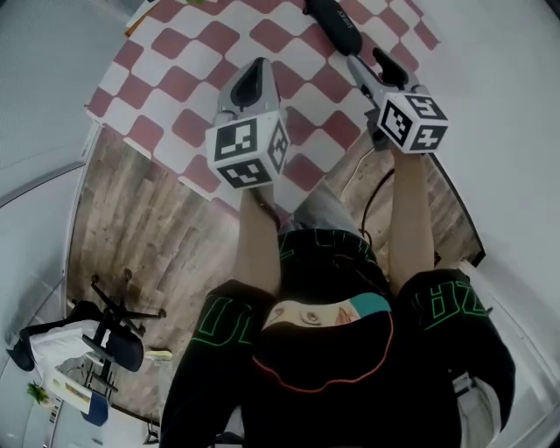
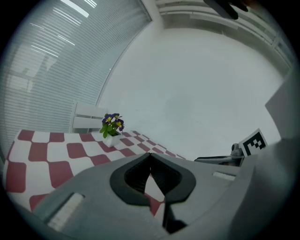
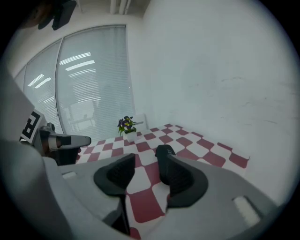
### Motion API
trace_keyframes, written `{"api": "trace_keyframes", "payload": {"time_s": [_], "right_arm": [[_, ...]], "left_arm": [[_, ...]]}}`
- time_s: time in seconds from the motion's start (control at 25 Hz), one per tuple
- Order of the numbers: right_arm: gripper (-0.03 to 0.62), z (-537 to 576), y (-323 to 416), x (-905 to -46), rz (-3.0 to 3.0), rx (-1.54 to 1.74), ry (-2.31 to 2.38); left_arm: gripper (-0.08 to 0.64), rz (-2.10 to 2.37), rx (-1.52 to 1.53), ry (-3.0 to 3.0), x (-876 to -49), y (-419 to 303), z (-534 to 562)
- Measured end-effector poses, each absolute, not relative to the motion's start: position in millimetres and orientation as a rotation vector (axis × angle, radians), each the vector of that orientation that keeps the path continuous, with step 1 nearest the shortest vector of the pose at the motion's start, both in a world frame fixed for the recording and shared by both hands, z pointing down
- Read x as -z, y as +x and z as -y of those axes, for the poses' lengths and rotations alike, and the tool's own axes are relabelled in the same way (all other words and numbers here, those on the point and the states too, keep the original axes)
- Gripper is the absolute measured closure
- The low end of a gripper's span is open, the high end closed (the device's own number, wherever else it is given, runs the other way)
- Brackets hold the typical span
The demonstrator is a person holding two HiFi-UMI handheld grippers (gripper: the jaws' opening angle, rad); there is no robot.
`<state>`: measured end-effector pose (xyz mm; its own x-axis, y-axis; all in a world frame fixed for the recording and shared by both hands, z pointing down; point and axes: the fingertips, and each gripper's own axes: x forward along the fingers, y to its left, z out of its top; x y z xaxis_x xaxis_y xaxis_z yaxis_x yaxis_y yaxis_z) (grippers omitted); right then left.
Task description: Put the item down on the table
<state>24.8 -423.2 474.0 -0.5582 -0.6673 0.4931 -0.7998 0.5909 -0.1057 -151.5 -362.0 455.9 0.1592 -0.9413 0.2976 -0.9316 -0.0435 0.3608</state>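
Note:
A black oblong item (image 1: 333, 24) lies on the red-and-white checked table (image 1: 188, 61), at its far side. In the right gripper view the black item (image 3: 164, 151) shows just past the tip of one finger, outside the jaws. My right gripper (image 1: 369, 63) hovers just short of it and stands open, with only tablecloth showing in its gap (image 3: 144, 161). My left gripper (image 1: 254, 70) hangs over the table's middle, to the left of the right one. Its jaws (image 2: 150, 157) meet at the tips with nothing between them.
A small white pot of purple flowers (image 2: 111, 125) stands at the table's far end, also visible as the flower pot (image 3: 126, 126). A white wall runs along the table's right side. The table's near edge (image 1: 175, 179) meets wooden floor, where an office chair (image 1: 112, 337) stands at the lower left.

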Motion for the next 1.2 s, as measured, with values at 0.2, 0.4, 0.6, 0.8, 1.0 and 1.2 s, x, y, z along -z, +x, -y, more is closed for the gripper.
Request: {"api": "trace_keyframes", "payload": {"time_s": [0.2,0.4,0.6,0.8,1.0,1.2], "right_arm": [[0.432,397.4,33.7,-420.5,2.492,-0.399,1.239],[0.577,370.6,52.4,-375.4,2.570,-0.385,1.363],[0.588,346.0,67.7,-332.2,2.660,-0.334,1.454],[0.588,323.8,86.2,-299.8,2.691,-0.217,1.565],[0.589,320.0,118.1,-283.9,2.666,-0.171,1.729],[0.589,319.1,126.4,-275.2,2.668,-0.147,1.693]], "left_arm": [[0.551,1.780,0.081,2.069,-406.0,-144.9,347.5],[0.551,1.801,0.113,2.150,-363.2,-136.4,327.5],[0.551,1.818,0.138,2.264,-322.4,-123.5,312.2],[0.551,1.843,0.173,2.332,-290.4,-113.3,291.0],[0.551,1.893,0.162,2.368,-269.9,-104.6,281.6],[0.551,1.871,0.122,2.396,-260.2,-78.7,283.3]]}}
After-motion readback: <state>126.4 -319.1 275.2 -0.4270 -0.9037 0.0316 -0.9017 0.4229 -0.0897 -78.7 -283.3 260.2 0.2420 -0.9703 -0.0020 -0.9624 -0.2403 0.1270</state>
